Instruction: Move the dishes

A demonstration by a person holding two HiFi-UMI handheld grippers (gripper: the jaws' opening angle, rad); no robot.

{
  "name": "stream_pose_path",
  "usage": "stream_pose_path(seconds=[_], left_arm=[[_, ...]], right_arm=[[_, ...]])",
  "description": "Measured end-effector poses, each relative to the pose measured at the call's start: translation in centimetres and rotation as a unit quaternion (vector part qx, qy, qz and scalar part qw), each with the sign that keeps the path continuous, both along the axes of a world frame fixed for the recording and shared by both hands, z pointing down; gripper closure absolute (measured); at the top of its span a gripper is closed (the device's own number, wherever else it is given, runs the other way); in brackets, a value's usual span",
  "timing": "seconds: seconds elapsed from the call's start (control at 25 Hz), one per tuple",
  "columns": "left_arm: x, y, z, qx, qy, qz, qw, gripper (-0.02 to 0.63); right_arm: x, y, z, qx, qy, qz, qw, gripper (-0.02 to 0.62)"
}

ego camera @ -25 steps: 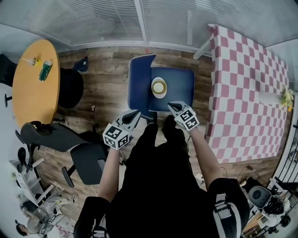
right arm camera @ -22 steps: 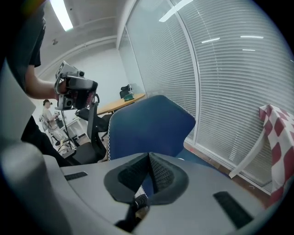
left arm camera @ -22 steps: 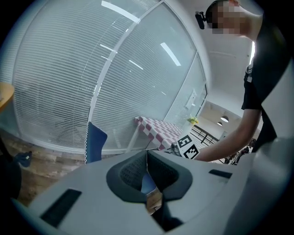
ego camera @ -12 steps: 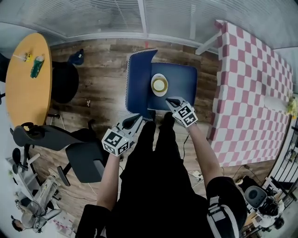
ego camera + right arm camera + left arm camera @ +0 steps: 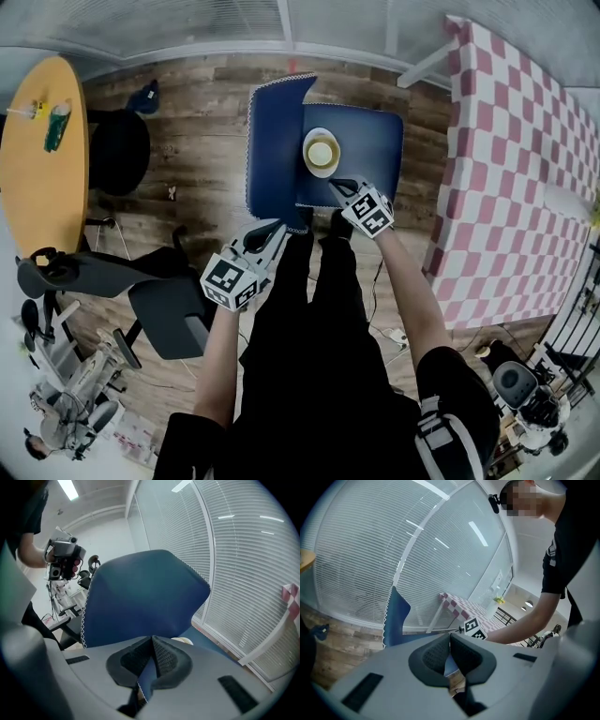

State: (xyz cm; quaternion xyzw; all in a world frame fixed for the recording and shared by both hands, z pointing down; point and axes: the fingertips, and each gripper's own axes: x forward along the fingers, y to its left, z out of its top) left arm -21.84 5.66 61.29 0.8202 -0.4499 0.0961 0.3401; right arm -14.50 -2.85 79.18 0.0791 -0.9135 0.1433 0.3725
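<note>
A person's left gripper [image 5: 274, 230], jaws pressed together and empty, hangs beside the near corner of a blue chair [image 5: 370, 164]. A cream dish [image 5: 321, 152] sits on the seat at its rear edge, close to the backrest. The right gripper [image 5: 336, 186], jaws also closed on nothing, hovers at the seat's near side edge, near the dish.
</note>
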Motion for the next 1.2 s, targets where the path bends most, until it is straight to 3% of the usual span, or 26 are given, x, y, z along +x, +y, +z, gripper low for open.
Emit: stream_pose_path(seconds=[0.72,1.2], left_arm=[[-1.1,-0.5,4.2,-0.015,0.004,-0.008,0.9999,0.581],[-1.3,-0.9,6.7,-0.018,0.005,-0.010,0.9998,0.581]], right_arm=[[-2.1,-0.8,7.3,-0.018,0.026,-0.011,0.999,0.569],[-3.3,-1.1,12.0,0.006,0.062,-0.039,0.997,0.535]])
